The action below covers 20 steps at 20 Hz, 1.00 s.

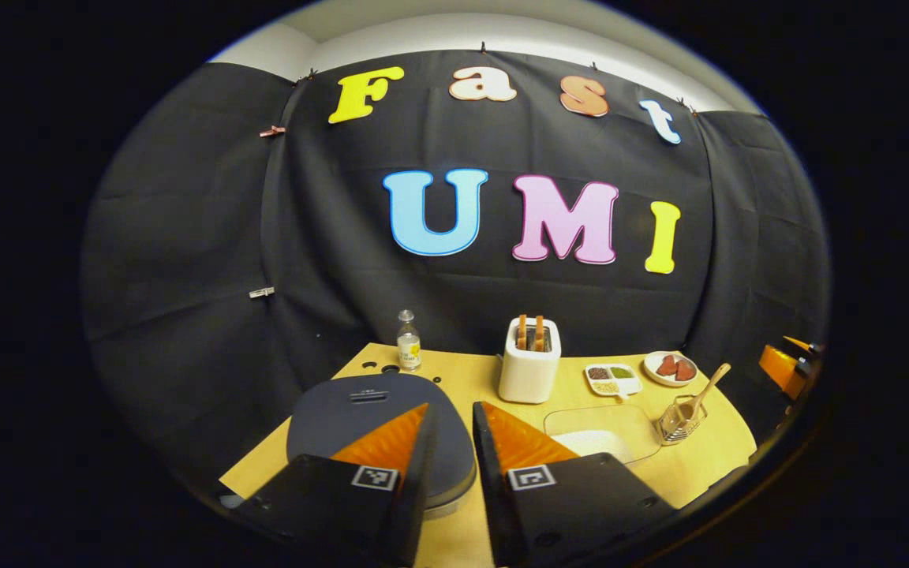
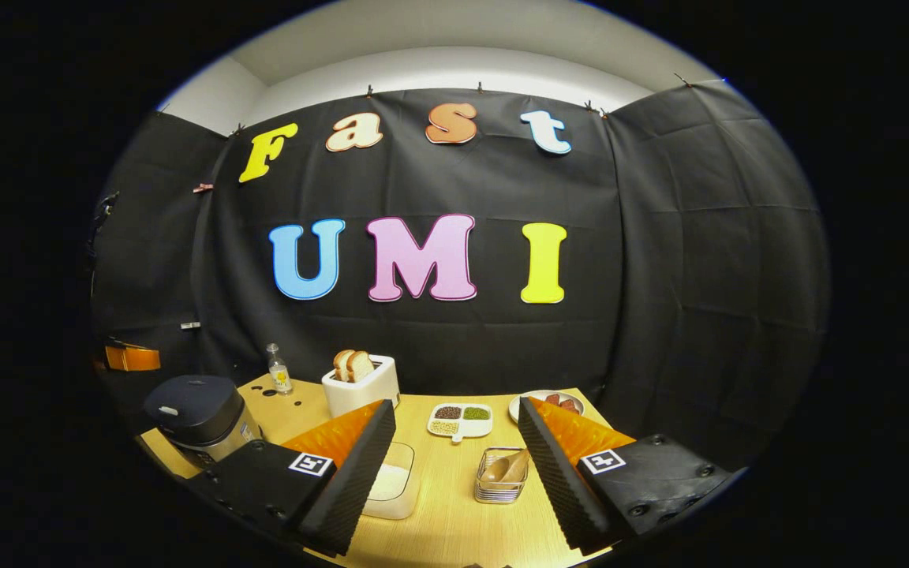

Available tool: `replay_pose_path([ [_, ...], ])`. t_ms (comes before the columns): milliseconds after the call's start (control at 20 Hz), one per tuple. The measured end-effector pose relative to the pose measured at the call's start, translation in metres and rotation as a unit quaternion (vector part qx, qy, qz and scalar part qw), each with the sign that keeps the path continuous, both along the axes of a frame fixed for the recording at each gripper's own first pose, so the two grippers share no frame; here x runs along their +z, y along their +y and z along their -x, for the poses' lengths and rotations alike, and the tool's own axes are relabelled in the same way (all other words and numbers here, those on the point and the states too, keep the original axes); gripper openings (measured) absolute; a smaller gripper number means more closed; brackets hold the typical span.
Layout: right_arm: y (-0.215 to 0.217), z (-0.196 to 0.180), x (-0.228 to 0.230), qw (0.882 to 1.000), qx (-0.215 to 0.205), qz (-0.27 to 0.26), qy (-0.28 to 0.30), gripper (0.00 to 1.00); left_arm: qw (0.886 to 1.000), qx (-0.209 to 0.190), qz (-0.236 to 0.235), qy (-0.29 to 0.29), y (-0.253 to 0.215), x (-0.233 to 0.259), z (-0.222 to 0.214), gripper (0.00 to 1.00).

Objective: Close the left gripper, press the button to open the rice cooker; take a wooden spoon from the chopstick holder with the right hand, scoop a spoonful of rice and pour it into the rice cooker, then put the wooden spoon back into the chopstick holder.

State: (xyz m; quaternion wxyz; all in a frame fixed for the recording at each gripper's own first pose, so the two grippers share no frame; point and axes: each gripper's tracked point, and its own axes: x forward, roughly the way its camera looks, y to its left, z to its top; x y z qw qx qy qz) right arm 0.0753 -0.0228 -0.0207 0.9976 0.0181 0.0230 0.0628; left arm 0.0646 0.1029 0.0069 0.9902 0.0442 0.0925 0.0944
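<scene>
left hand-held gripper (image 1: pixel 452 442) narrowly parted above closed rice cooker (image 1: pixel 379 426), not yet pressed together for the button | right hand-held gripper (image 2: pixel 454 442) spread, facing chopstick holder (image 2: pixel 500 477) right of cooker; wooden spoon (image 1: pixel 705 388) stands inside, handle up for grabbing

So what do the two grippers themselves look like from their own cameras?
The left gripper and the right gripper look alike: two wedge-shaped fingers on black bodies with visible screws, each body carrying a square black-and-white marker. The right gripper's inner faces are ribbed.
</scene>
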Motion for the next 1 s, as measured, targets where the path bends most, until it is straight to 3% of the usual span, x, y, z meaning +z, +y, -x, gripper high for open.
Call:
replay_pose_path([
  [50, 0.001, -0.001, -0.001, 1.0, 0.001, 0.001, 0.002, 0.98, 1.0, 0.007, 0.0, 0.005, 0.008, -0.002, -0.001, 0.22],
  [250, -0.002, -0.006, -0.004, 1.0, -0.004, 0.002, 0.006, 0.98, 0.999, 0.012, 0.018, 0.04, 0.029, -0.022, -0.003, 0.06],
  [750, -0.007, -0.007, -0.02, 0.999, -0.012, 0.002, 0.03, 0.98, 0.985, 0.032, 0.085, 0.149, 0.067, -0.102, -0.009, 0.05],
  [1000, -0.016, -0.006, -0.025, 0.999, -0.023, -0.003, 0.038, 0.98, 0.983, 0.031, 0.074, 0.164, 0.067, -0.109, -0.005, 0.04],
])
